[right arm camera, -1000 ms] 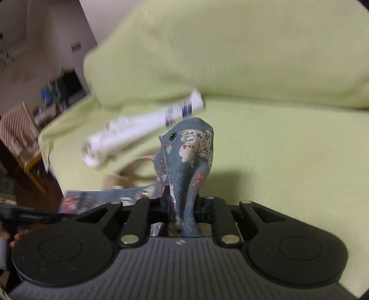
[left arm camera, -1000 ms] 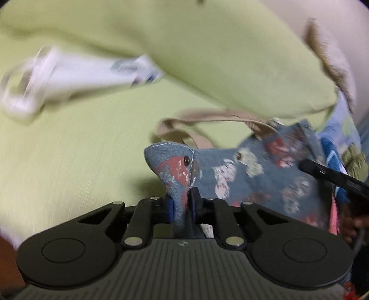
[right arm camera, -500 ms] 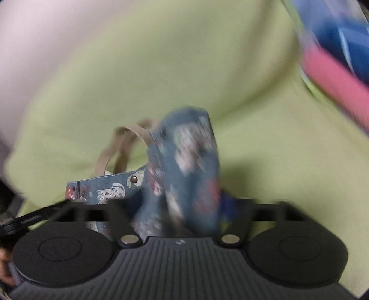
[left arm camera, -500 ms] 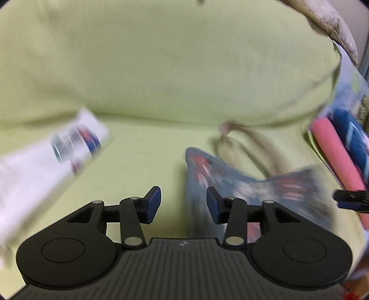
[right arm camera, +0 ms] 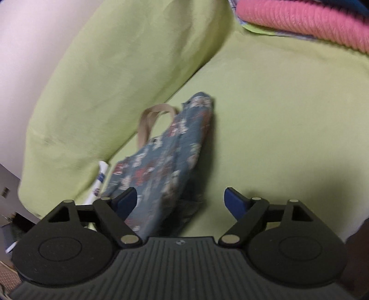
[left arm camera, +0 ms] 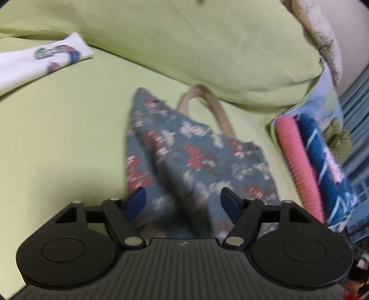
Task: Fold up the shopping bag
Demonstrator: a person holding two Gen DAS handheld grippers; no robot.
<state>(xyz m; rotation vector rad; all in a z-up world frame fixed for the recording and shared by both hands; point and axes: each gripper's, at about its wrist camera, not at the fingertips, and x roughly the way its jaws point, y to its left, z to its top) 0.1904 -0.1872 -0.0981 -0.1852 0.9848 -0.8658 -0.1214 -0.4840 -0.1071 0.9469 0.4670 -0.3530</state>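
- The left claw (left arm camera: pixel 183 199) was released, its blue-padded fingers (left arm camera: pixel 136 199) spread wide with nothing gripped between them.
- The shopping bag (left arm camera: pixel 196 159), blue-grey fabric with a red and white floral print, lay on the green sofa seat (left arm camera: pixel 57 138) straight ahead of the left claw, its near edge reaching in between the spread fingers; whether it touched them could not be told through the blur.
- Its beige handles (left arm camera: pixel 207 103) looped out at the far end, towards the green back cushion (left arm camera: pixel 196 41).
- A white printed packet (left arm camera: pixel 41 60) lay far ahead and to the left of the left claw.
- A pink knitted roll (left arm camera: pixel 297 166) and blue patterned cloth (left arm camera: pixel 322 161) sat to that claw's right.
- The right claw (right arm camera: pixel 181 200) was likewise released and gripped nothing.
- From it the shopping bag (right arm camera: pixel 166 157) stretched ahead and slightly left, passing close by the left finger (right arm camera: pixel 125 200), well apart from the right one.
- The pink knitted roll (right arm camera: pixel 311 20) lay far ahead, to the right.
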